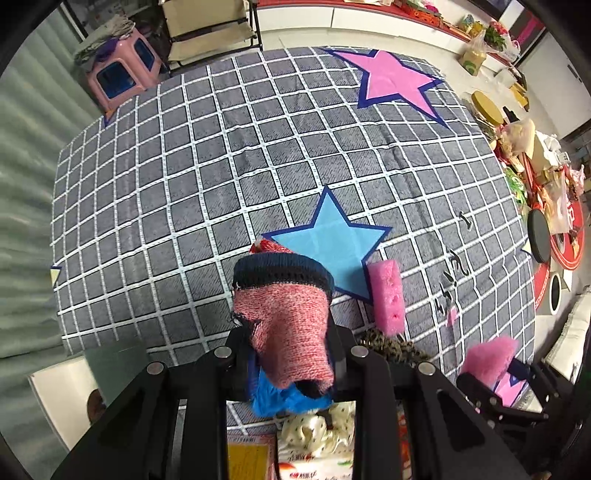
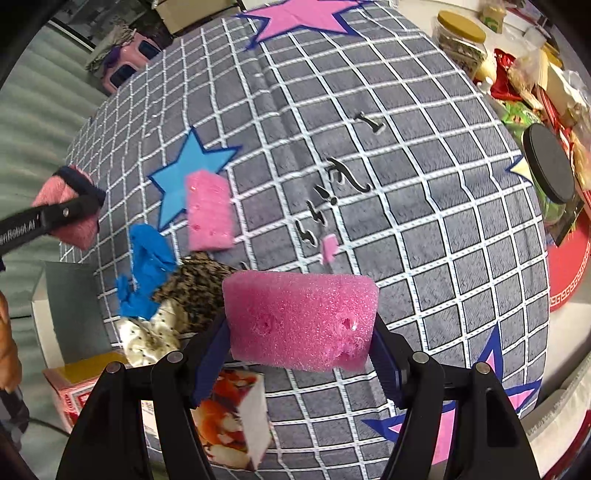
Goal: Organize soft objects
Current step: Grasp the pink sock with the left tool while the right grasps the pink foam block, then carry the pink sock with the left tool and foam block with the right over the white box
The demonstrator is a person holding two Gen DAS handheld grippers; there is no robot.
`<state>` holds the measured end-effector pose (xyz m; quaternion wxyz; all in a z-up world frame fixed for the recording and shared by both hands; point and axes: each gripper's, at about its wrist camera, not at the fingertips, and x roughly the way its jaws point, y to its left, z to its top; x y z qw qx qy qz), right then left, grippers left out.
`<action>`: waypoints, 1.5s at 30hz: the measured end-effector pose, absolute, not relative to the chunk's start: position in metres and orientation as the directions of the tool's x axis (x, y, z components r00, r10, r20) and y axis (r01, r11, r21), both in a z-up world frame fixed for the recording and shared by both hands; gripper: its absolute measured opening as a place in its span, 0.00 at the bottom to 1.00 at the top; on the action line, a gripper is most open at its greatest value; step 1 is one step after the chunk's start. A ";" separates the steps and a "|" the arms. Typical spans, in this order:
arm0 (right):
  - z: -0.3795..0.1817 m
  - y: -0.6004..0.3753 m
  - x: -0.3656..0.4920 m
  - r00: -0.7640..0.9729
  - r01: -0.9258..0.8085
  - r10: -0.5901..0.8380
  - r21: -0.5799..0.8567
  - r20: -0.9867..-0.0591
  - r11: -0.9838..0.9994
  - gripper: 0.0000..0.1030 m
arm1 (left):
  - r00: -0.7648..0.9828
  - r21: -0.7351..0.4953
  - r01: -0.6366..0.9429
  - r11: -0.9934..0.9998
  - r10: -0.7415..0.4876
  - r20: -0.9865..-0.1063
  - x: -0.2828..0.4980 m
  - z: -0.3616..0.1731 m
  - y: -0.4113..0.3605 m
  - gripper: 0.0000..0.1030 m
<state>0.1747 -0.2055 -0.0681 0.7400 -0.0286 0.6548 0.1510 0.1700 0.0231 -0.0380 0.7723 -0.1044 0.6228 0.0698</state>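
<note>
My left gripper is shut on a pink knitted sock with a dark navy cuff, held up above the grey checked cloth. The same sock shows at the far left of the right wrist view, clamped in the left gripper. My right gripper is shut on a pink foam block, lifted off the cloth. A second pink foam block lies by the blue star. A blue cloth, a leopard-print fabric and a cream dotted fabric lie bunched at the cloth's near edge.
A small pink foam scrap lies mid-cloth. Printed boxes sit at the near edge. A pink stool and a folding chair stand beyond the cloth. Jars, bags and a red tray crowd the right side.
</note>
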 end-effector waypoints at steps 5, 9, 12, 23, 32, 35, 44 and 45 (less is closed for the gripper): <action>-0.051 -0.208 0.167 0.106 -0.277 0.163 0.128 -0.981 0.952 0.69 | 0.244 -0.095 -0.175 0.980 -0.050 -0.968 0.156 -0.029 0.007 0.28; -0.051 -0.213 0.159 0.109 -0.272 0.142 0.108 -0.984 0.956 0.69 | 0.242 -0.132 -0.119 0.984 -0.101 -0.965 0.134 -0.024 -0.017 0.28; -0.053 -0.221 0.144 0.110 -0.258 0.133 0.101 -0.985 0.961 0.69 | 0.239 -0.142 -0.067 0.988 -0.122 -0.963 0.114 -0.024 -0.033 0.28; -0.040 -0.244 0.077 0.118 -0.222 0.126 0.098 -0.985 0.970 0.69 | 0.237 -0.179 0.105 0.978 -0.199 -0.951 0.025 -0.004 -0.081 0.29; -0.030 -0.220 0.026 0.118 -0.245 0.152 0.120 -0.981 0.962 0.69 | 0.269 -0.137 0.191 0.972 -0.186 -0.945 -0.040 0.006 -0.096 0.29; -0.030 -0.209 0.013 0.121 -0.270 0.146 0.109 -0.982 0.957 0.69 | 0.289 -0.126 0.193 0.973 -0.179 -0.941 -0.058 0.009 -0.094 0.29; -0.018 -0.180 -0.010 0.151 -0.324 0.152 0.097 -0.977 0.941 0.69 | 0.358 -0.128 0.101 0.987 -0.156 -0.921 -0.086 0.023 -0.057 0.29; -0.016 -0.176 -0.011 0.155 -0.330 0.154 0.095 -0.976 0.939 0.69 | 0.370 -0.128 0.085 0.988 -0.151 -0.917 -0.089 0.025 -0.052 0.29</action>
